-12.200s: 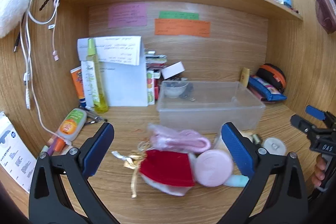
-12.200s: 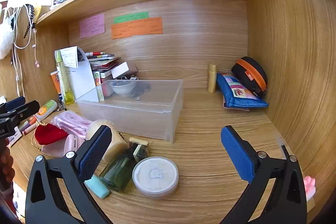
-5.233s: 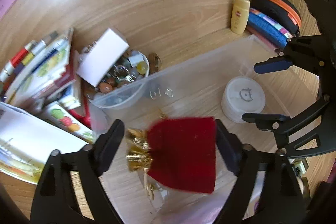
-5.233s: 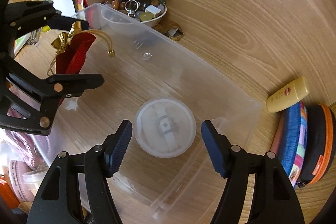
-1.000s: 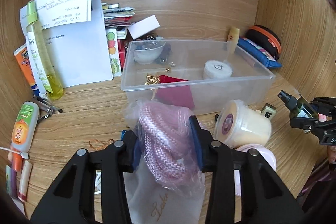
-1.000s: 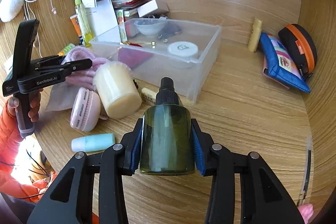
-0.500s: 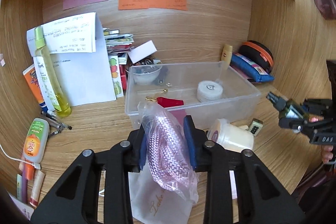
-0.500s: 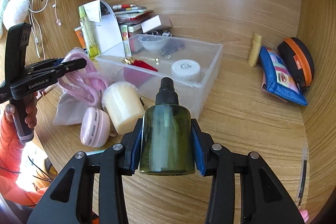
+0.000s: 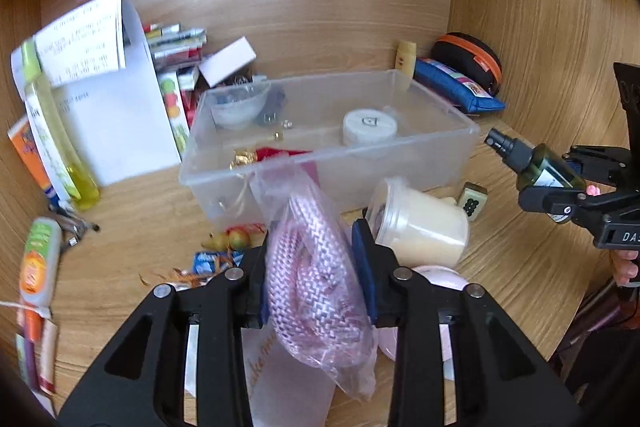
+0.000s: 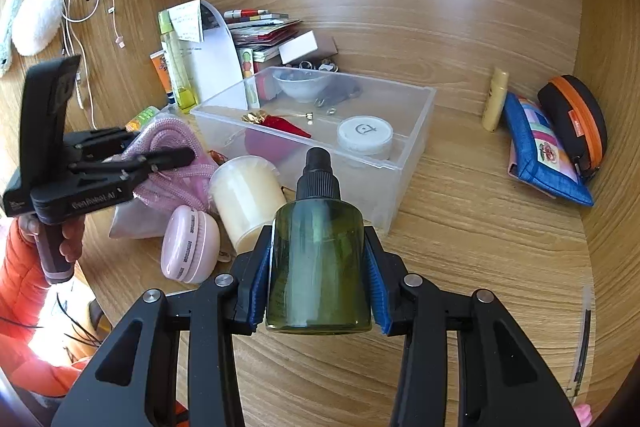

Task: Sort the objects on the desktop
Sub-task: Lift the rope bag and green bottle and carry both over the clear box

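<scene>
While the left gripper [image 9: 316,275] eases its jaws slightly apart, its pads press a bagged pink cord [image 9: 312,267] raised in front of the clear bin [image 9: 436,107]. Beside that bin, the right gripper [image 10: 318,275] clamps a green spray bottle [image 10: 318,259] above the desk [image 10: 480,247].

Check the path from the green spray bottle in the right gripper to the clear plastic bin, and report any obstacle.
Nothing visible blocks it. The green spray bottle is clamped in the right gripper, and only bare desk lies between it and the clear bin, whose top is open. The cream jar lies off to the left.
</scene>
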`<move>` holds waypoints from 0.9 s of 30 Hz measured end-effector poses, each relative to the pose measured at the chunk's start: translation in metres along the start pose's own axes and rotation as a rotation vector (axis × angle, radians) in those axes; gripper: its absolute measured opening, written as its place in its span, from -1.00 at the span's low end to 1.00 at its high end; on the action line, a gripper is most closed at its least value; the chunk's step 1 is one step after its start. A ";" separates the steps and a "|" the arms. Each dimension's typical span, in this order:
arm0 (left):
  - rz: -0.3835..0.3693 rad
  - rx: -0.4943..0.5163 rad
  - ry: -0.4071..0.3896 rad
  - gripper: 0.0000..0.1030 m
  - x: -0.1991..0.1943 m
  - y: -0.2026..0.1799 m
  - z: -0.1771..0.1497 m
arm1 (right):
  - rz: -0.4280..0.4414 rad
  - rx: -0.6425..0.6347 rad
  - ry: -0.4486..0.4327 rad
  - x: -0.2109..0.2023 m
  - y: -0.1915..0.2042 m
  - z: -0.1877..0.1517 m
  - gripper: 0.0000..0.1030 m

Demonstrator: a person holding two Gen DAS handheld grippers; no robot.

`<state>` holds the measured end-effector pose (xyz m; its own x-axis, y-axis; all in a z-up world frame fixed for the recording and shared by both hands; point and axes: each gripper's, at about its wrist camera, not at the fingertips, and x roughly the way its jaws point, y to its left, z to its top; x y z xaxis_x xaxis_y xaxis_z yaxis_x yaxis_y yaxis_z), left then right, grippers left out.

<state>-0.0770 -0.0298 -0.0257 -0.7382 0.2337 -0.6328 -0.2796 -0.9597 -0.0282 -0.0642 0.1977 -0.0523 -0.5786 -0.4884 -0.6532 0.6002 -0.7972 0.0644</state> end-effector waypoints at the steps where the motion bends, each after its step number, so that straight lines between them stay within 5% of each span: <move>1: -0.001 -0.003 0.002 -0.33 0.001 0.000 -0.001 | 0.001 0.001 -0.002 0.000 0.000 0.000 -0.27; 7: -0.022 -0.022 0.073 -0.40 0.025 -0.001 -0.011 | 0.015 0.004 -0.005 0.002 -0.001 0.002 -0.27; 11: -0.059 -0.104 0.044 -0.59 0.019 0.012 -0.007 | 0.012 0.004 -0.005 0.002 -0.001 0.001 -0.27; 27: 0.001 -0.157 -0.126 -0.63 -0.028 0.030 0.025 | 0.020 0.034 -0.116 -0.013 -0.007 0.032 -0.27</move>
<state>-0.0804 -0.0612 0.0104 -0.8122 0.2414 -0.5311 -0.1875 -0.9701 -0.1542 -0.0784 0.1984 -0.0197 -0.6280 -0.5402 -0.5603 0.5943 -0.7976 0.1029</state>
